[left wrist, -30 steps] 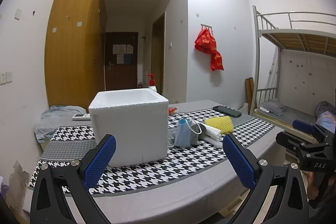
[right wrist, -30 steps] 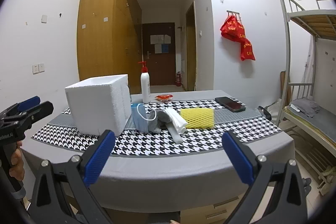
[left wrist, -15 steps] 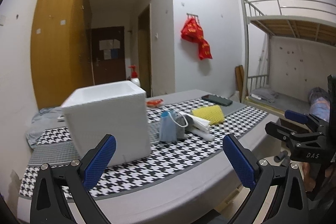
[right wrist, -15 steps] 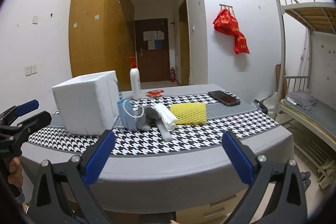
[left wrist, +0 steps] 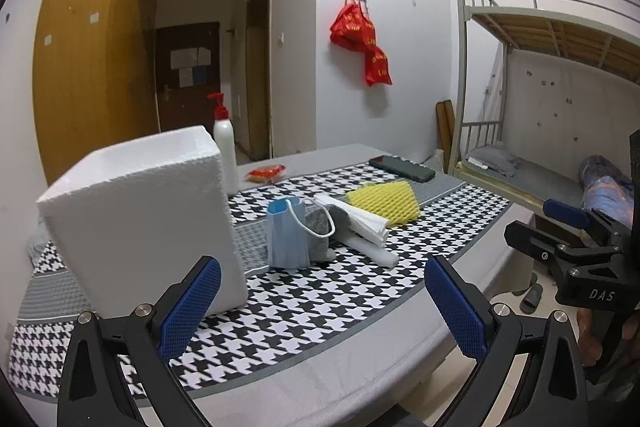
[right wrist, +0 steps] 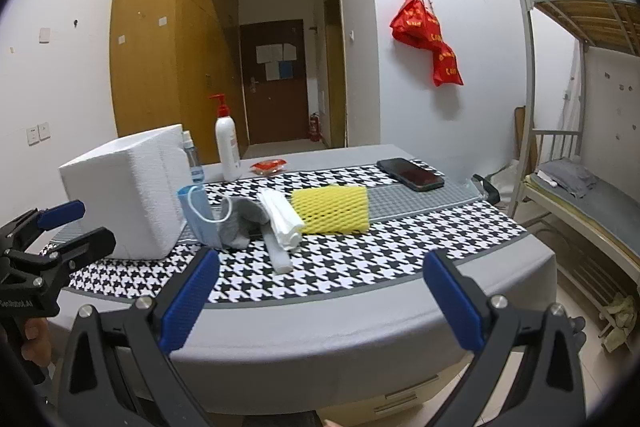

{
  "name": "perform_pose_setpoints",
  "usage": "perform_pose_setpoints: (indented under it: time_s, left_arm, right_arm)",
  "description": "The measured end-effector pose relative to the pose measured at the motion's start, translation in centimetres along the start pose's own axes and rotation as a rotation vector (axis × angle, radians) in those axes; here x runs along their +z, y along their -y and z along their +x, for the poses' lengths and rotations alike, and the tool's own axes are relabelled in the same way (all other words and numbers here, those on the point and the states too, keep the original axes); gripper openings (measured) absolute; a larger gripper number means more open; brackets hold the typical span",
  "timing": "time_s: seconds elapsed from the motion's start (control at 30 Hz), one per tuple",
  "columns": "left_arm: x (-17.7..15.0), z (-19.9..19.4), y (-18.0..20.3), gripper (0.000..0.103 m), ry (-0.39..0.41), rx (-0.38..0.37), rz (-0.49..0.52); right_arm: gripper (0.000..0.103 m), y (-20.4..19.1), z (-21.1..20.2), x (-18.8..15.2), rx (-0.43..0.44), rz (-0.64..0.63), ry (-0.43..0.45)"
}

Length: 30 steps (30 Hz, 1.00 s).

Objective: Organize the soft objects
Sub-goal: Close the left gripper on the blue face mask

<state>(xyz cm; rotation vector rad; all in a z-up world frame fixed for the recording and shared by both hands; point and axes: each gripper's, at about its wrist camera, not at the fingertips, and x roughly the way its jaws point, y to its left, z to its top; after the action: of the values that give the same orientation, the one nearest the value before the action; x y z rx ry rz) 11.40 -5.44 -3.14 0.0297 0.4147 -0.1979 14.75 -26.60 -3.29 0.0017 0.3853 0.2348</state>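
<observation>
**Both claws spread before the soft items on the table**

Swung rightward since the earlier frames, the left gripper [left wrist: 320,305] now has the white foam box [left wrist: 140,223] at its 10 o'clock, box filling more of its view. Its blue-padded jaws stand spread, holding nothing. The right gripper [right wrist: 320,301], likewise spread and empty, hovers off the near edge of the grey table [right wrist: 360,339]. Each claw appears at the edge of the other's view. At 12 o'clock from the right gripper, on the black-and-white houndstooth runner [right wrist: 340,267], lie a light-blue face mask [right wrist: 200,219] touching a grey sock [right wrist: 244,223], then folded white tissue [right wrist: 282,223], then a yellow foam mesh sleeve [right wrist: 332,209]. Beyond them stand a white pump bottle with red top [right wrist: 227,143], a small red packet [right wrist: 269,166] and a black phone [right wrist: 412,174]. A metal bunk bed [right wrist: 576,163] stands at 3 o'clock.
</observation>
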Motion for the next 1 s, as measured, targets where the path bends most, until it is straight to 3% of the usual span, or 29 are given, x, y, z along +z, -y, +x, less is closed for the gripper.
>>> perform_pose_setpoints:
  time_s: [0.67, 1.0]
  left_arm:
    - [0.9, 6.9, 1.3, 0.102, -0.127, -0.008, 0.023]
    - [1.7, 10.7, -0.1, 0.1, -0.151, 0.121, -0.028]
  right_arm:
    - [0.103, 2.7, 4.7, 0.5, -0.002, 0.029, -0.07]
    - [0.103, 3.8, 7.2, 0.4, 0.005, 0.041, -0.1]
